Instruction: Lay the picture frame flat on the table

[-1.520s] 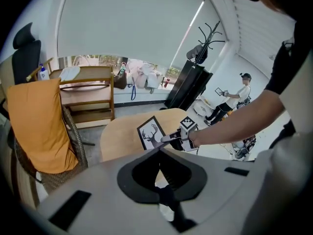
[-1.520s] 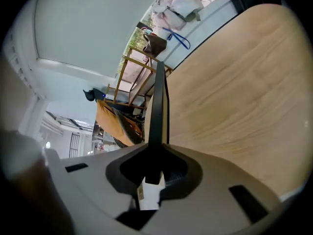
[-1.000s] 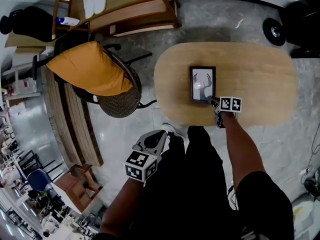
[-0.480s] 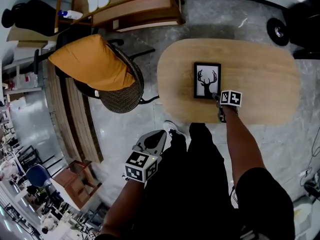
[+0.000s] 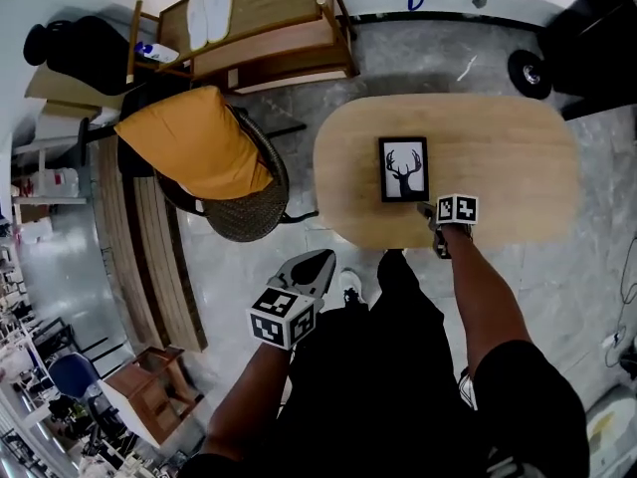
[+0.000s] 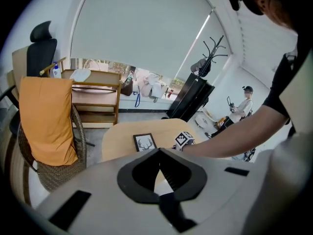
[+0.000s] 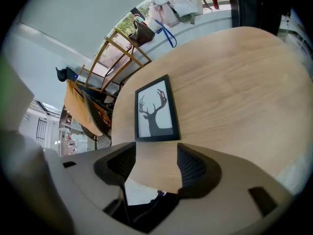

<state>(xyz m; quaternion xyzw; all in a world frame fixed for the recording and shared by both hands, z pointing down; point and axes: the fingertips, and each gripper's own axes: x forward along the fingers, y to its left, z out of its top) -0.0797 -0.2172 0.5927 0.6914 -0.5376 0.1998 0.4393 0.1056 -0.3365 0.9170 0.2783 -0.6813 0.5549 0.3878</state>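
Backed off from the picture frame (image 5: 403,169), the right gripper (image 5: 430,210) now hangs just short of the near corner it was touching a moment ago. Its jaws have just been opening.

From the head view, the frame lies flat on the wooden table (image 5: 498,157) with its deer print facing up. The left gripper (image 5: 320,259) is held over the floor, well apart from the table.

In the left gripper view, the jaws look drawn together at the tips with nothing caught in them, though the angle is awkward.

In the right gripper view, the jaws are spread wide with bare tabletop between them, and the frame lies just beyond, untouched.
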